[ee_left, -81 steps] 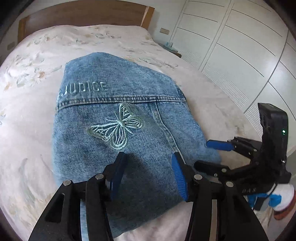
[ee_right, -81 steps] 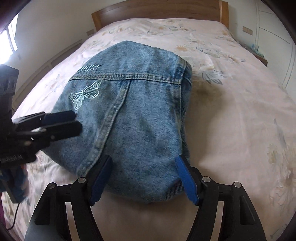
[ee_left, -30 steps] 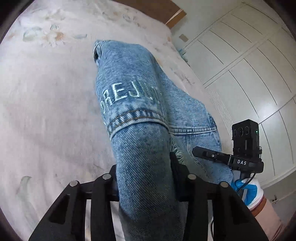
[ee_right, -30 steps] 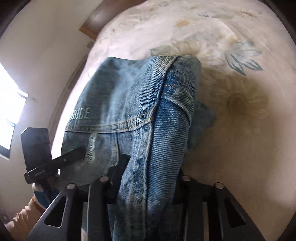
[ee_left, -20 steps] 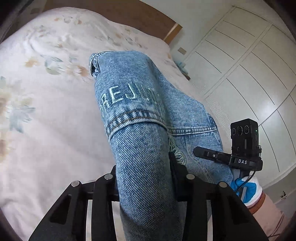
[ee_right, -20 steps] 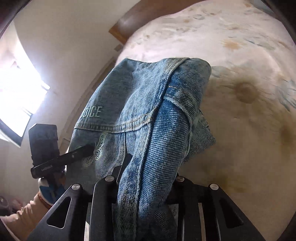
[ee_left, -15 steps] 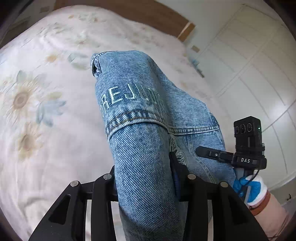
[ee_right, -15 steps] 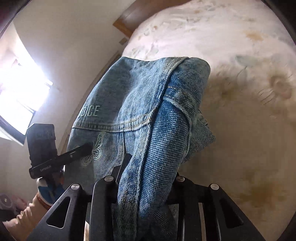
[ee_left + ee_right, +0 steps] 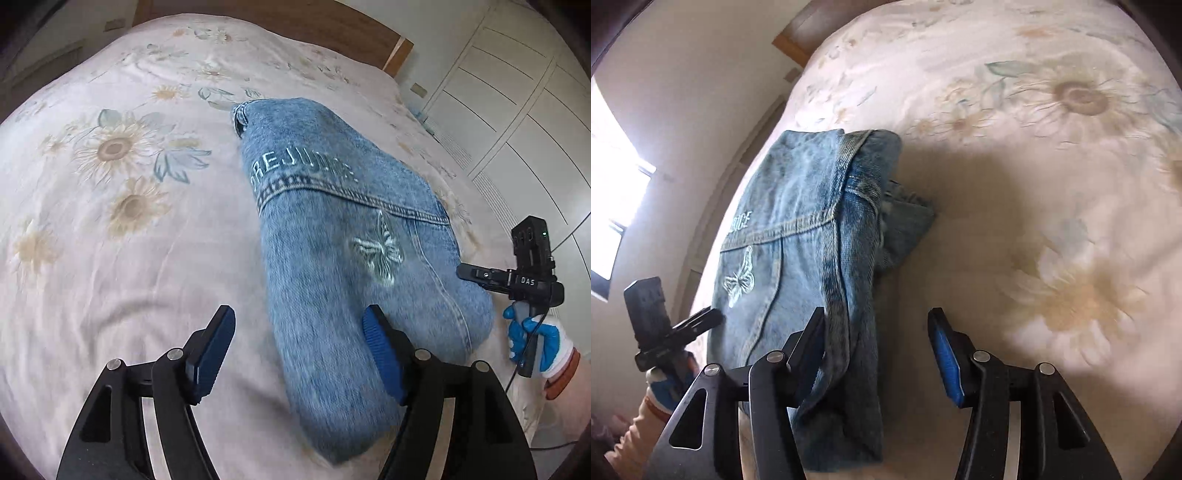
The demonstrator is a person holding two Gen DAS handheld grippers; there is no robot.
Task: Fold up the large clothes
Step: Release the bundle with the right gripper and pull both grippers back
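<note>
- Floral bedspread (image 9: 110, 229) covers the bed, with a wooden headboard (image 9: 332, 29) and white wardrobe doors (image 9: 517, 122) behind it.
- The folded denim jacket (image 9: 332, 236) lies on the bedspread, its embroidered butterfly (image 9: 380, 251) and lettering facing up.
- Left gripper (image 9: 299, 350): the jaws have just been opening and now stand wide; the jacket's near edge lies between them, against the right-hand pad, while the other pad stands clear over bare bedspread.
- Right gripper (image 9: 879, 354): its jaws have likewise just been opening; the jacket's thick side fold sits just inside the left-hand pad, and the other pad is well apart from the cloth.
- Neither pair of pads presses on denim, so the bundle rests on the bed by itself.
- A gloved hand (image 9: 532, 339) holds the right gripper just beside the jacket's far side.
- Judged step: letting go after setting the folded jacket down.
- Next move likely calls for drawing both grippers straight back so no pad drags the fold open; a loose flap (image 9: 908, 218) pokes out beyond the right jaws and may need tucking.
</note>
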